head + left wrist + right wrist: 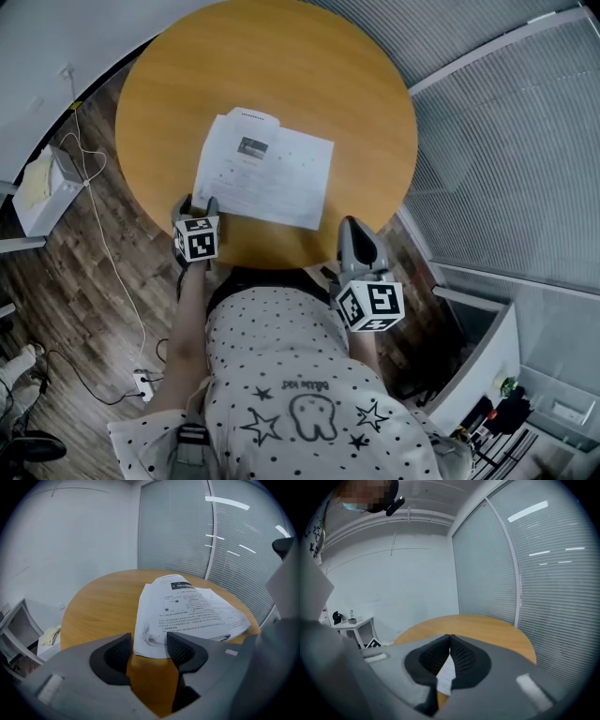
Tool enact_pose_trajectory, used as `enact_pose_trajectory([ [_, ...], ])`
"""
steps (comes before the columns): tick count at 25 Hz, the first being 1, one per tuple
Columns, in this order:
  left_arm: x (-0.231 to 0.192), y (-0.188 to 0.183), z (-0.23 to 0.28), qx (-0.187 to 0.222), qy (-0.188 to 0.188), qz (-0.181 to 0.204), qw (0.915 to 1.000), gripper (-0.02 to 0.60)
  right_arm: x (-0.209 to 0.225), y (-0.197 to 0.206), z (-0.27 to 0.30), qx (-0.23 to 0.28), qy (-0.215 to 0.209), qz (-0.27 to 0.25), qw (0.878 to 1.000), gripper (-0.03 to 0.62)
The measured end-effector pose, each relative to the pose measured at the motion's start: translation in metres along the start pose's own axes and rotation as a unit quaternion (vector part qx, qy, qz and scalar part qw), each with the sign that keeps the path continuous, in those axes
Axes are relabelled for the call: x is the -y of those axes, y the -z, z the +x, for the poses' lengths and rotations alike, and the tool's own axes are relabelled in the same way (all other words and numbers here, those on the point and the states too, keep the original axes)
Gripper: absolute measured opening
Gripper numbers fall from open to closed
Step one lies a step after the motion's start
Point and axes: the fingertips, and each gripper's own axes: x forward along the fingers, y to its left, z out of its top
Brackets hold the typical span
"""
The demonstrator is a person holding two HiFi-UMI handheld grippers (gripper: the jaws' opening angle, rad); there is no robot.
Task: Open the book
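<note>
Past the person's spotted white shirt (281, 375), left gripper (197, 204) jaws stand apart around the thin white printed book's (267, 169) near-left corner; right gripper (352, 225) jaws closed, empty; book lies open on the round wooden worktop (356, 84) (task apparently done).

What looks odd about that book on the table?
The book lies open and slightly slanted on the table. Its near corner looks creased and smudged. That corner sits between the open jaws of the left gripper.
</note>
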Motion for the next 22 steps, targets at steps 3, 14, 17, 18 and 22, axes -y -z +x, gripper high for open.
enact_pose_trajectory([
  [3, 0.0, -0.001, 0.0, 0.001, 0.0, 0.006, 1.0, 0.253, -0.003, 0.001, 0.002, -0.001, -0.003, 0.001, 1.0, 0.005],
  [14, -0.006, -0.017, -0.018, 0.026, 0.005, -0.003, 0.9996, 0.252, -0.008, 0.0, 0.01, -0.001, -0.004, 0.004, 1.0, 0.005],
  [17, -0.008, -0.024, -0.021, 0.035, 0.01, -0.01, 0.9993, 0.225, -0.01, -0.002, 0.013, 0.0, -0.008, 0.002, 1.0, 0.005],
  [18, -0.008, -0.028, -0.022, 0.039, 0.01, -0.012, 0.9991, 0.205, -0.011, -0.002, 0.014, 0.0, -0.009, 0.002, 1.0, 0.003],
  [22, -0.008, -0.05, -0.031, 0.065, 0.012, -0.017, 0.9977, 0.174, -0.014, -0.005, 0.016, 0.003, -0.013, 0.002, 1.0, 0.005],
])
